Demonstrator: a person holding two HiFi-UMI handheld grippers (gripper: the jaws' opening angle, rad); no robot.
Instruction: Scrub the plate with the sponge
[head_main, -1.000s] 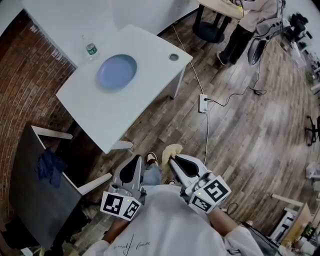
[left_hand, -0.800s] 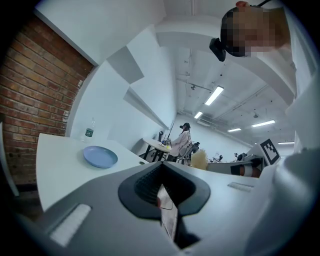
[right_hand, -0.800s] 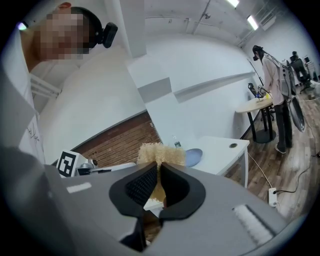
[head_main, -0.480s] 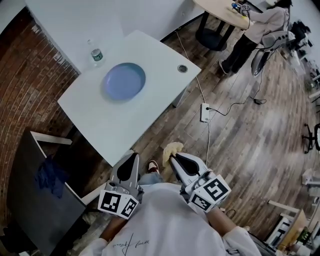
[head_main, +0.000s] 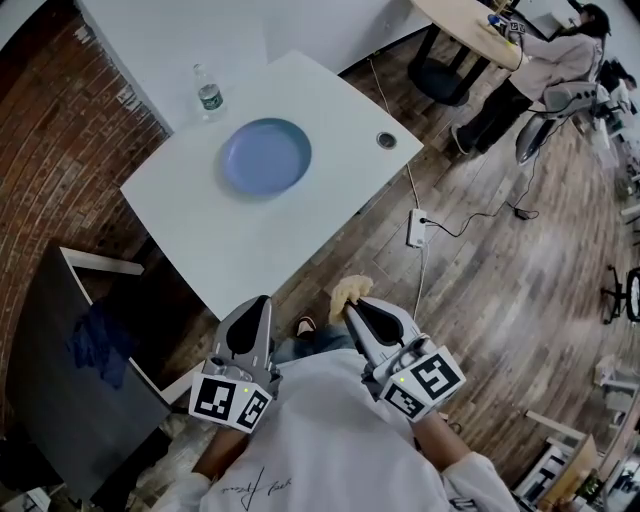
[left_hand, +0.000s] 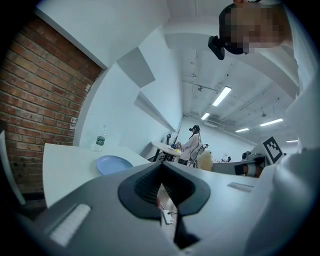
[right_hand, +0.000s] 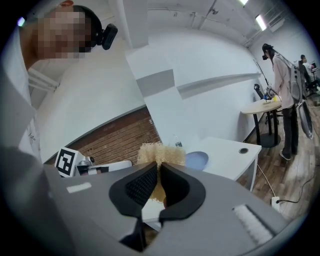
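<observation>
A blue plate (head_main: 266, 157) lies empty on the white table (head_main: 250, 240), far ahead of both grippers. My right gripper (head_main: 352, 307) is held close to my chest over the wooden floor, shut on a pale yellow sponge (head_main: 348, 291). In the right gripper view the sponge (right_hand: 159, 152) sticks out past the jaws of the right gripper (right_hand: 159, 176), with the plate (right_hand: 196, 159) beyond. My left gripper (head_main: 254, 322) is beside it, shut on nothing. The left gripper view shows the left gripper (left_hand: 162, 172) with the plate (left_hand: 114, 164) off to its left.
A water bottle (head_main: 208, 96) stands on the table behind the plate, near a brick wall. The table has a round cable hole (head_main: 386, 141). A power strip (head_main: 418, 228) with cables lies on the floor. A dark chair with blue cloth (head_main: 95, 340) sits left. A person (head_main: 545, 65) stands far right.
The table and plate have come closer and shifted right and down in the head view. Both grippers stay by my chest, the right one still holding the sponge.
</observation>
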